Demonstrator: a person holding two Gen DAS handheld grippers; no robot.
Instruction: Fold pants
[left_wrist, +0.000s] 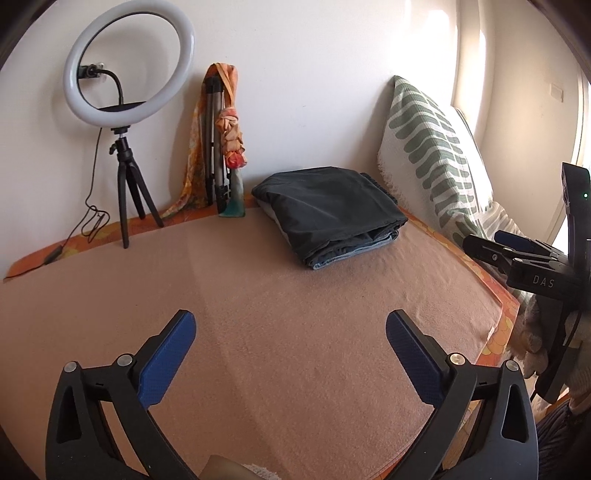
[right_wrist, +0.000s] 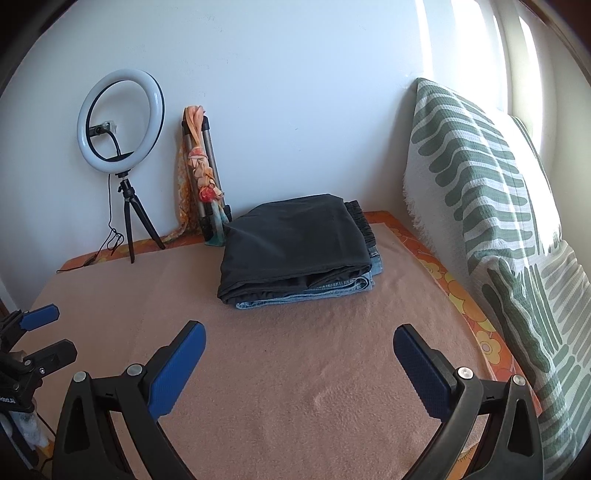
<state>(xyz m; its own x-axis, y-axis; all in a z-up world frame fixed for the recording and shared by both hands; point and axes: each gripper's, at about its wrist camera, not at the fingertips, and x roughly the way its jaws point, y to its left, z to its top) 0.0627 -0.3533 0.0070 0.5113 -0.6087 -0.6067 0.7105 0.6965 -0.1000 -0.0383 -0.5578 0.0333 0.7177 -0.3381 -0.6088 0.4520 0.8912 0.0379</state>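
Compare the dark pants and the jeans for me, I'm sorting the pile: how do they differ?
The dark pants lie on top; the jeans lie underneath, only their edges showing. The dark pants are charcoal and smooth, the jeans light blue denim. The dark pants show a gathered waistband at the back right; no waistband shows on the jeans. Both are folded, stacked on the blanket.

Two folded pants, one dark pair (right_wrist: 295, 243) atop one denim pair (right_wrist: 314, 291); two patterned cushions (right_wrist: 476, 192); one ring light (right_wrist: 120, 120); one folded tripod (right_wrist: 207, 177); two tools, left tool (left_wrist: 290, 336) and right tool (right_wrist: 299, 347).
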